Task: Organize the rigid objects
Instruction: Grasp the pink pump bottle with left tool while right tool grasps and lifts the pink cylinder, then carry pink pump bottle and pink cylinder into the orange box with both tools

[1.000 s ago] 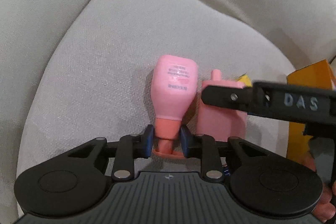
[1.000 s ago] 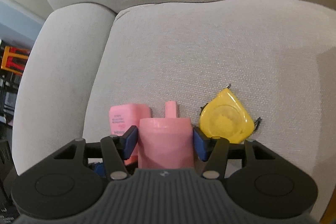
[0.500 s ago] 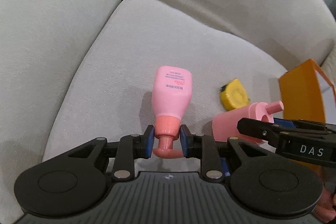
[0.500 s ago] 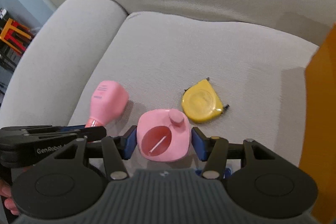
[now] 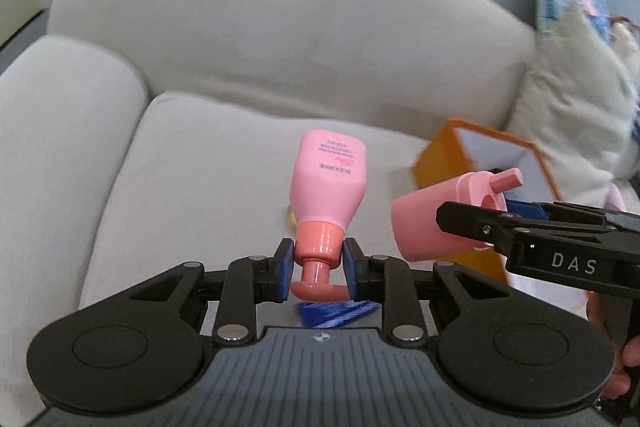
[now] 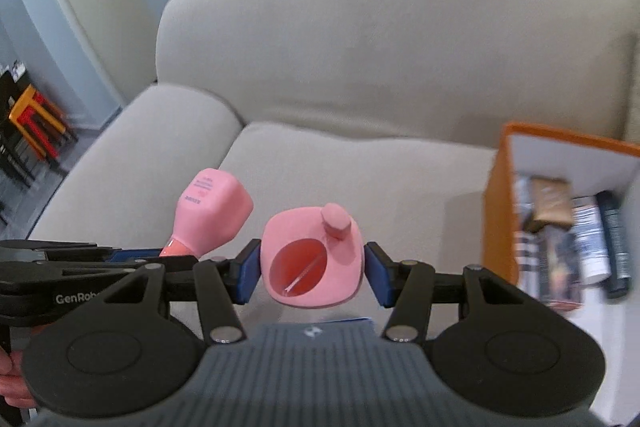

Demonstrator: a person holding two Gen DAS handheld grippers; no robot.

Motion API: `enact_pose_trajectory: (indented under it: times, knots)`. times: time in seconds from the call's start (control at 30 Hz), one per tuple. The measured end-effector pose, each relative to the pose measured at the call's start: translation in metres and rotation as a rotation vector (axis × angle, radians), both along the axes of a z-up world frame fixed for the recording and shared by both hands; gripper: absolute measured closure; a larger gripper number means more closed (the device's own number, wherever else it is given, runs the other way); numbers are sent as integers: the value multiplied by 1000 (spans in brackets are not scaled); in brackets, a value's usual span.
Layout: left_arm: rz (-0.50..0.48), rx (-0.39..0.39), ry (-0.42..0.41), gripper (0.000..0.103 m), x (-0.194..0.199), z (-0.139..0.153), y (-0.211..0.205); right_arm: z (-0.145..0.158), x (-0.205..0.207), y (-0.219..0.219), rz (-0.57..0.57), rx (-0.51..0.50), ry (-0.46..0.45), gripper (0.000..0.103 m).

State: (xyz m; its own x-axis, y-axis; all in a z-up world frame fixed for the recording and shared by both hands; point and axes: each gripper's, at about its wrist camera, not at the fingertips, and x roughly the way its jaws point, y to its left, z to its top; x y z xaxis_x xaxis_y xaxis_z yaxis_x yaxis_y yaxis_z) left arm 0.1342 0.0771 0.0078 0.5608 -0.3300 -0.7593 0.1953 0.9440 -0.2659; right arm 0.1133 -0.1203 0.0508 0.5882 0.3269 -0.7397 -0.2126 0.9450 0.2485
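Note:
My left gripper [image 5: 316,267] is shut on the coral neck of a pink pump bottle [image 5: 328,183], which hangs bottom-away above the sofa seat. My right gripper [image 6: 312,267] is shut on a squat pink container [image 6: 340,279] with a short spout, its round opening facing the camera. The two held objects are side by side in the air: the bottle [image 6: 216,207] on the left, the container [image 5: 424,223] on the right. A sliver of the yellow tape measure [image 5: 290,219] shows on the seat behind the bottle.
An open orange box [image 6: 496,211] stands on the seat at the right, holding several bottles and packets. The beige sofa's armrest [image 5: 60,131] is at the left and its backrest [image 5: 280,47] behind. Patterned cushions [image 5: 572,27] lean at the far right.
Both grippers have lifted off the seat cushion with their pink objects. The yellow tape measure stayed on the seat. The orange box's inside has come into the right wrist view.

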Motion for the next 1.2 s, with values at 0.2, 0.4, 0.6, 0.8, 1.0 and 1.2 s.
enact_pose_trajectory:
  times: [0.2,0.4,0.6,0.8,1.0,1.2]
  knots:
    - [-124,-3,-64,74,-11,25,-52,32,-33,-57,-93,0,-81,47]
    - [-280,-14,-69,74,-9,33,-115,36,-60,-133,-204,-33,-77,47]
    - [-423,48,-33,74,-14,24,-167,6,-56,-182,-232,-104,12,47]
    - [-529,147,18,74,-3,2,-208,-43,-34,-200,-168,-189,103,47]
    - [-629,247,78,74,14,-23,-239,-88,6,-203,-15,-301,163,47]
    - [-724,325,140,74,32,-42,-261,-105,31,-209,98,-361,200,47]
